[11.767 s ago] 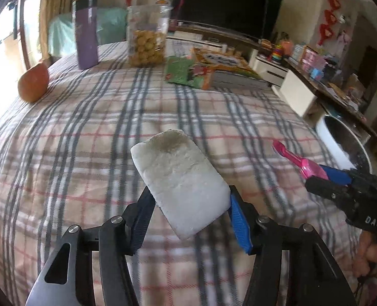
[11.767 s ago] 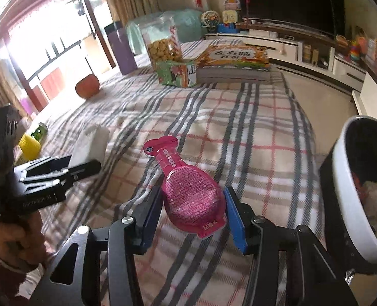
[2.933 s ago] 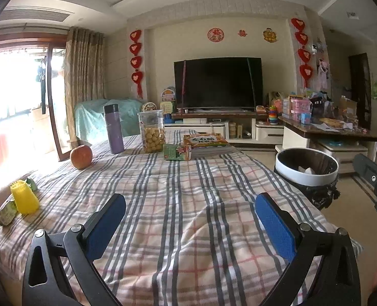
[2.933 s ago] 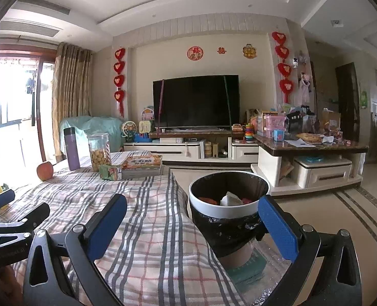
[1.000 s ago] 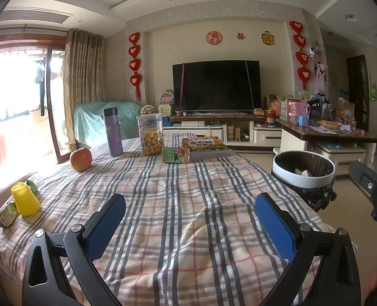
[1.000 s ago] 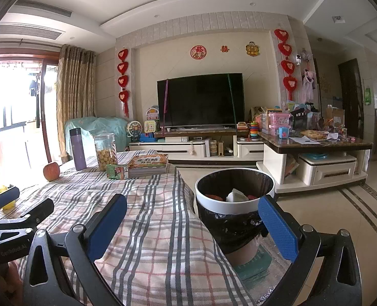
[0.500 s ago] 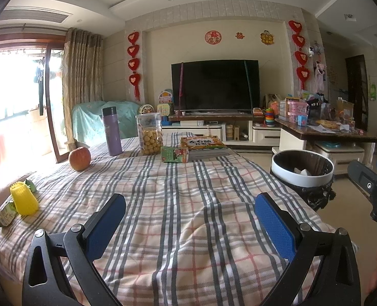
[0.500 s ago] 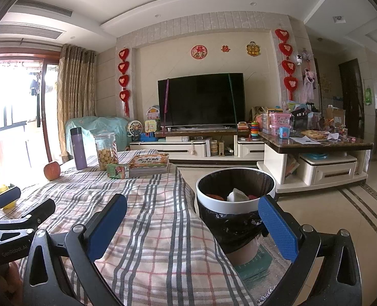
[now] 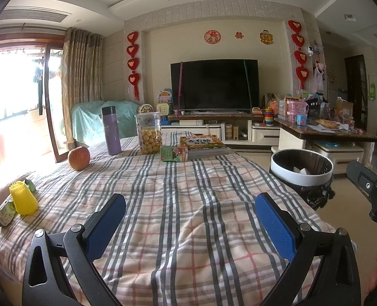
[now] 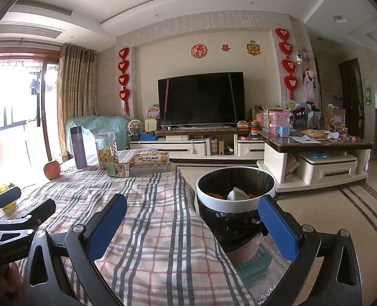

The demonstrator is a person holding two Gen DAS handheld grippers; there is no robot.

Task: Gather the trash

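Observation:
A white-rimmed trash bin [image 10: 235, 205] with a black liner stands on the floor right of the table; white and pink scraps lie inside it. It also shows in the left wrist view [image 9: 301, 178]. My left gripper [image 9: 190, 215] is open and empty over the near part of the plaid tablecloth [image 9: 163, 191]. My right gripper [image 10: 192, 218] is open and empty, above the table's right corner, next to the bin. A yellow foam fruit net [image 9: 23, 198] and a small green wrapper [image 9: 6, 213] lie at the table's left edge.
At the far end stand an apple [image 9: 79, 158], a purple flask [image 9: 111, 130], a jar of snacks [image 9: 148, 132], a green box [image 9: 174, 153] and a stack of books [image 9: 203, 144]. A TV cabinet [image 10: 196, 145] and a low side counter [image 10: 315, 158] lie behind.
Long ago my grippers held a white sponge-like piece and a pink wrapper; both are now empty. Over the last second both views have hardly shifted.

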